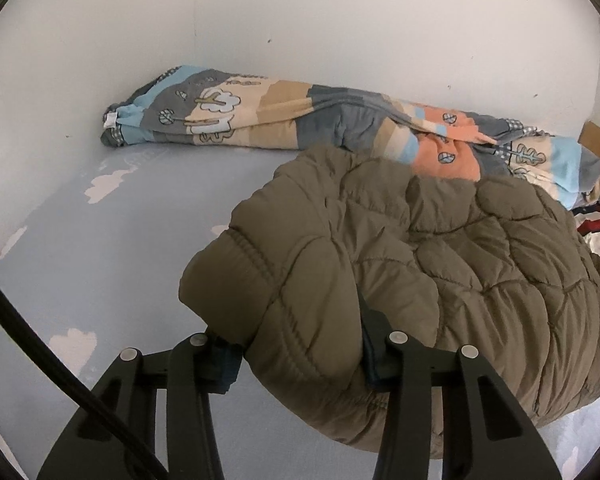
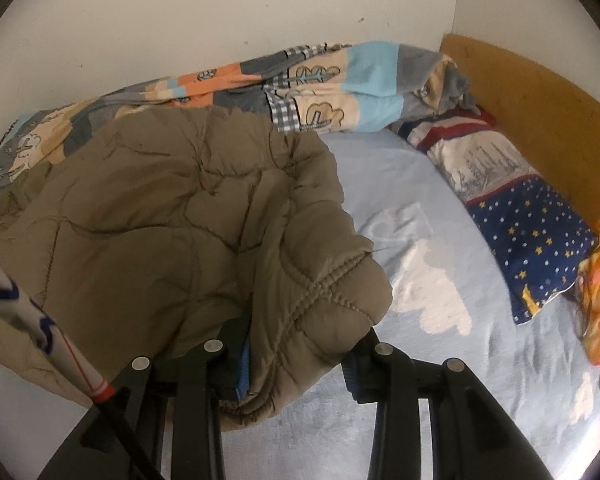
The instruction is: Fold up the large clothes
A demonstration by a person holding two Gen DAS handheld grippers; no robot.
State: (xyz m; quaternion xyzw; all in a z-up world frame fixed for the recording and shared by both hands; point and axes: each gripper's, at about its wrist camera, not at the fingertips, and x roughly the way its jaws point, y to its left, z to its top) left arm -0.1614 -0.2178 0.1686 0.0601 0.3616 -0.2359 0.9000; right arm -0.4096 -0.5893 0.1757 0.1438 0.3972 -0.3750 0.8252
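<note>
While one olive quilted jacket (image 1: 440, 248) lies bunched on the bed (image 1: 112, 248), the left tongs (image 1: 300, 356) pinch one of its cuffed edges and the right tongs (image 2: 296, 364) pinch another. Behind it I count one patchwork quilt (image 1: 260, 116) along the wall and one starry pillow (image 2: 520, 216) by the wooden headboard (image 2: 540, 112). No readable writing is visible.

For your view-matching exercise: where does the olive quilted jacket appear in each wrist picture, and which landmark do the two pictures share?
Left wrist: olive quilted jacket fills centre-right, cuff at the bottom.
Right wrist: it fills left and centre, cuff at the bottom.
Shared landmark: patchwork quilt along the wall.
</note>
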